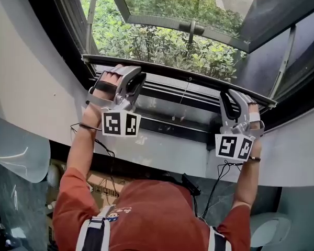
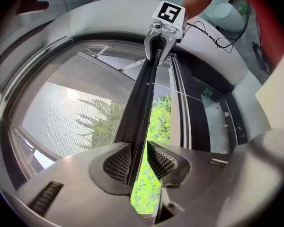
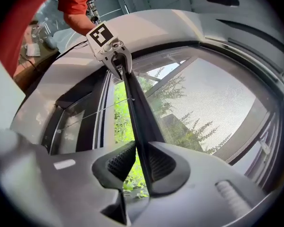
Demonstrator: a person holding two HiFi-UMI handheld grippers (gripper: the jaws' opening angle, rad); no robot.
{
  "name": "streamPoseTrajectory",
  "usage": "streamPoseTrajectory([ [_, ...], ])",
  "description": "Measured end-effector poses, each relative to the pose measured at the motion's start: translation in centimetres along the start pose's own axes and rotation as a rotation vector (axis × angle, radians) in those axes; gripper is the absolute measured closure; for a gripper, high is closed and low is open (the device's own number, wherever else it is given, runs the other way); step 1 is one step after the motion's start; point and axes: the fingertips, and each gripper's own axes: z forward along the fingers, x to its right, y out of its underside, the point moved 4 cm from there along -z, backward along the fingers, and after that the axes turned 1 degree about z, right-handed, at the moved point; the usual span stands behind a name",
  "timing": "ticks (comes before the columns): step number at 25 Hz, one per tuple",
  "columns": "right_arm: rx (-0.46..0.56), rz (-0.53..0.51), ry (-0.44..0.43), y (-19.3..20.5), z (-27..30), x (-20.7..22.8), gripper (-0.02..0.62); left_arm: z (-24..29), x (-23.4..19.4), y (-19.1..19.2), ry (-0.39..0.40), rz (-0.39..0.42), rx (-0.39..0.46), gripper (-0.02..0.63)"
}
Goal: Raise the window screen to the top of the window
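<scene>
Watching over the person's shoulder in the head view, I see the left tongs [image 1: 132,76] and the right tongs [image 1: 234,97] both reaching up to a dark bottom bar [image 1: 183,78], one toward each end. That bar sits low in the opening, just above the pale sill [image 1: 162,145], and its long axis runs left to right across the window.

In the left gripper view, the left tongs are clenched on the bar. The mesh of the window screen [image 2: 61,117] stretches away on one side and open greenery [image 2: 154,126] shows on the other (a sliver of green runs along one pad, so this hold looks the lighter one).

In the right gripper view, the right tongs grasp the same bar, pads snug on both faces.

My worry is that if one hand lifts faster, the bar would tilt and jam crooked in the opening. So thin a bar could also slip from the left pads.
</scene>
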Motion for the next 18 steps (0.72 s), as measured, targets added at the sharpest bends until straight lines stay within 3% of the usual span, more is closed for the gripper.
streamPoseTrajectory([
  [18, 0.072, -0.169, 0.262, -6.1, -0.6, 15.3, 0.517, -0.2, -16.1, -4.0, -0.334, 0.113, 0.077, 0.52],
])
